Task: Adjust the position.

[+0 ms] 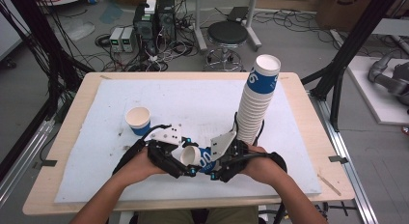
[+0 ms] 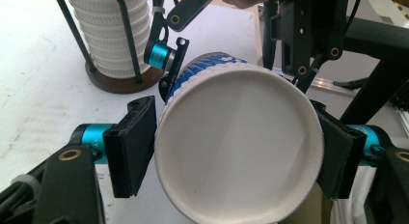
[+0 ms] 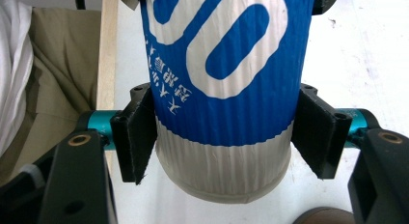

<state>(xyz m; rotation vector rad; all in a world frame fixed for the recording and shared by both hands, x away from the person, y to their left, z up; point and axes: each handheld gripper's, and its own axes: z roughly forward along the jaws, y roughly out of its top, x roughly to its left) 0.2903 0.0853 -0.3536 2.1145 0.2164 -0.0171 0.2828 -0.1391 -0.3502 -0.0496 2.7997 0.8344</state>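
A blue and white paper cup (image 1: 197,158) lies on its side just above the white mat, held between both grippers. My left gripper (image 1: 184,162) is shut on its rim end; the left gripper view looks into the cup's open mouth (image 2: 231,171) with a pad (image 2: 132,147) pressed on each side. My right gripper (image 1: 215,164) is shut on the cup's body (image 3: 222,64) near the base, its pads (image 3: 140,137) touching both sides. A tall stack of cups (image 1: 258,98) stands in a wire holder just behind the right gripper. A single cup (image 1: 138,120) stands upright to the left.
The holder's round wooden base (image 2: 115,81) sits close behind the held cup. The table's front edge (image 1: 193,204) is near my forearms. A stool (image 1: 226,35) and computer boxes (image 1: 154,21) stand on the floor beyond the table.
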